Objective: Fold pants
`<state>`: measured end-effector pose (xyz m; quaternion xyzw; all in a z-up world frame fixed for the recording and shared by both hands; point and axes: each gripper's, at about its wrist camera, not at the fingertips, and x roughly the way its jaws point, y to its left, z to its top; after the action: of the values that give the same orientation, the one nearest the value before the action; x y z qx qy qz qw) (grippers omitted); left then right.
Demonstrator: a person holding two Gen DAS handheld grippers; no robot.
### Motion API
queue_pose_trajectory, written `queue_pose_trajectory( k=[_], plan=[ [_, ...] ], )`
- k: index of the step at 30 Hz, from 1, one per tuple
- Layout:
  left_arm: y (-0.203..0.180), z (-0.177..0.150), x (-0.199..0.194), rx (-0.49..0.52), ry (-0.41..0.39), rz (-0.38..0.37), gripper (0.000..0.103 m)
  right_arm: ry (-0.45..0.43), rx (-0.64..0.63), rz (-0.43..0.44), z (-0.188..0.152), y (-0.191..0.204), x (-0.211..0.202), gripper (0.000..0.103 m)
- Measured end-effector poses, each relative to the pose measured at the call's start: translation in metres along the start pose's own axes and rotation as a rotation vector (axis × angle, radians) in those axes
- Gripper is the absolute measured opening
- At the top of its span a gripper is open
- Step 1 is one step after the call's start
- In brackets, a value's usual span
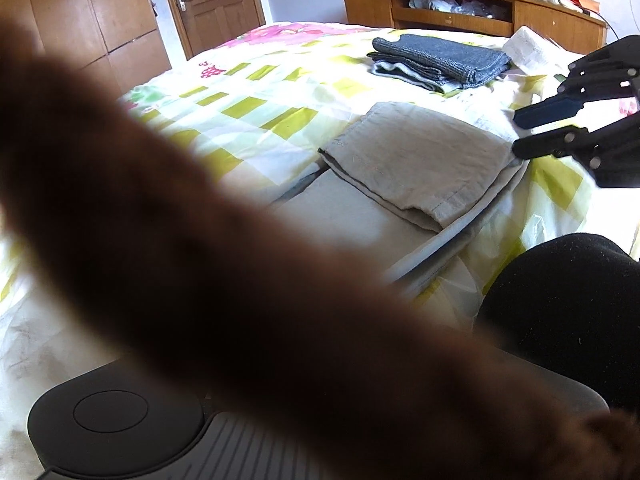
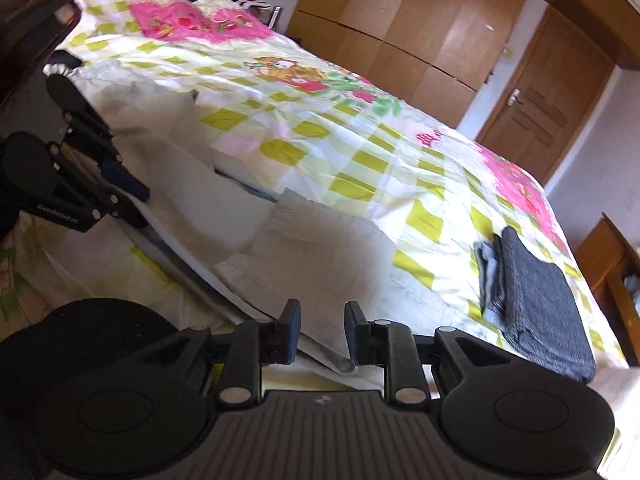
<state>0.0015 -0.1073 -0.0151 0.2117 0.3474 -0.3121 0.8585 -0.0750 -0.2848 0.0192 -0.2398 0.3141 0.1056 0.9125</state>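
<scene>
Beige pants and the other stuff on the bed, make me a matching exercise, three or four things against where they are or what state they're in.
Things:
1. beige pants
2. grey folded stack
3. right gripper
4. wooden door

Descriptions:
A. closed, beyond the bed
B. partly folded, one end laid back over the rest
C. open, at the pants' near edge
D. folded, farther along the bedspread

Pairs: 1-B, 2-D, 3-C, 4-A

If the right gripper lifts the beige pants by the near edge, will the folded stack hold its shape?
Probably not. The beige pants look like thin, soft cloth lying in loose layers, so they would likely droop and unfold. They seem light. The right gripper, open, would likely pinch only some layers.
</scene>
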Motion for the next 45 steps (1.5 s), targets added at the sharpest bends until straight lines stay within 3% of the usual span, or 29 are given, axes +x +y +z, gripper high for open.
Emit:
queue_pose_trajectory(
  k=[5,8,19,21,23,26,29,32,34,38,45],
  plan=[
    [0.004,0.0,-0.001,-0.05,-0.004,-0.011,0.021,0.032,-0.232,0.07,-0.001,0.021,0.023,0.038],
    [0.003,0.0,0.0,-0.045,-0.004,-0.011,0.021,0.056,-0.262,0.067,-0.001,0.02,0.035,0.038],
    [0.001,0.004,-0.002,-0.051,0.007,-0.024,0.021,0.078,-0.395,0.179,0.003,0.021,0.053,0.039],
    [0.001,0.005,-0.002,-0.057,0.006,-0.025,0.021,0.069,-0.39,0.167,0.004,0.021,0.055,0.036],
    [0.0,0.006,-0.003,-0.056,0.003,-0.021,0.021,0.065,-0.312,0.158,0.007,0.016,0.055,0.017],
    [0.0,0.009,-0.004,-0.055,-0.001,-0.02,0.021,0.028,-0.066,0.12,0.011,-0.013,0.044,0.017],
    [-0.001,0.011,-0.008,-0.049,-0.015,-0.023,0.021,-0.053,0.362,0.064,0.004,-0.067,0.019,0.017],
    [-0.005,0.015,-0.008,-0.048,-0.029,-0.035,0.021,-0.096,0.862,0.061,-0.039,-0.119,0.01,0.018],
    [-0.01,0.018,-0.004,-0.04,-0.032,-0.048,0.021,-0.104,1.056,0.033,-0.073,-0.131,0.007,0.018],
    [-0.026,0.021,0.006,-0.019,-0.03,-0.091,0.021,-0.068,1.257,0.001,-0.111,-0.137,0.011,0.019],
    [-0.038,0.027,0.01,0.028,-0.035,-0.104,0.022,-0.078,1.333,-0.031,-0.118,-0.142,0.008,0.019]
  ],
)
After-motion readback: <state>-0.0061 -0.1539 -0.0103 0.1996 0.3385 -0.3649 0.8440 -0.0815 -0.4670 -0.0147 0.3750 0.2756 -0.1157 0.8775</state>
